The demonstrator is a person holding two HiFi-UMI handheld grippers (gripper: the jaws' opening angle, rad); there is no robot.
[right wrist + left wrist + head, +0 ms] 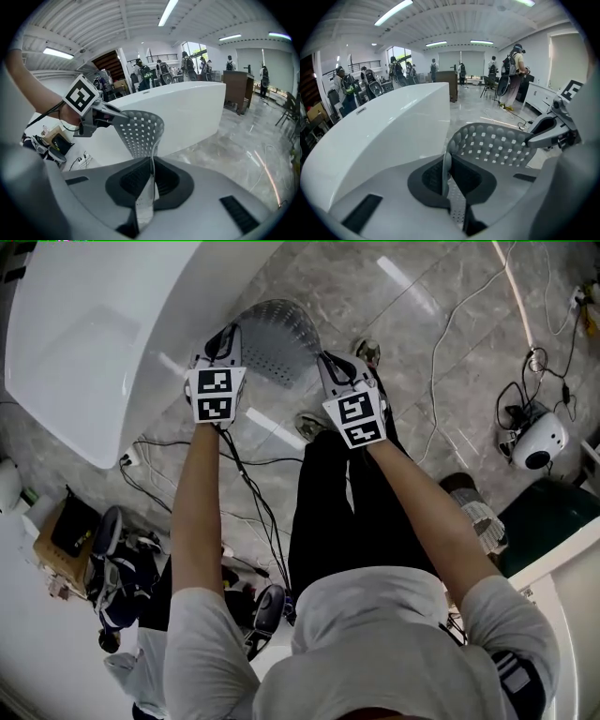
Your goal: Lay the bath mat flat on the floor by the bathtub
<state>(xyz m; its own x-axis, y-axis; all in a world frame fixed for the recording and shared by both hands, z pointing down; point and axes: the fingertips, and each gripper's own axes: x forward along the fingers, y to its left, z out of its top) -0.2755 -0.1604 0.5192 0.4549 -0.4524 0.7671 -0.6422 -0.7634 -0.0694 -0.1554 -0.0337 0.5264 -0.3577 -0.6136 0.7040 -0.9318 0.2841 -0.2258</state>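
**Position.** The bath mat (281, 338), grey and perforated, hangs clear of the floor (441, 324) at upper centre of the head view. It is just beside the curved wall of the white bathtub (94, 352) at upper left. It is not flat: it bows in an arch between its two held edges.

**Grip.** The left gripper (225, 341) is pressed together on the mat's left edge, and the right gripper (330, 362) is pinching the right edge. Both gripper views show only a thin margin of mat between the pads.

**Risks, as judged:**
1. The bite is shallow on what looks a limp, rubbery sheet. A tug from either side could pull an edge free, and the mat would drop crumpled.
2. With the grippers this close together, the arch would likely reach the floor as a hump or fold. They need spreading apart first.
3. The person's shoe (309, 425) and black cables (248, 460) lie just below the mat in the frame. Landing on either would leave the mat uneven.
4. The edge nearest the bathtub may ride up its wall instead of lying beside it.
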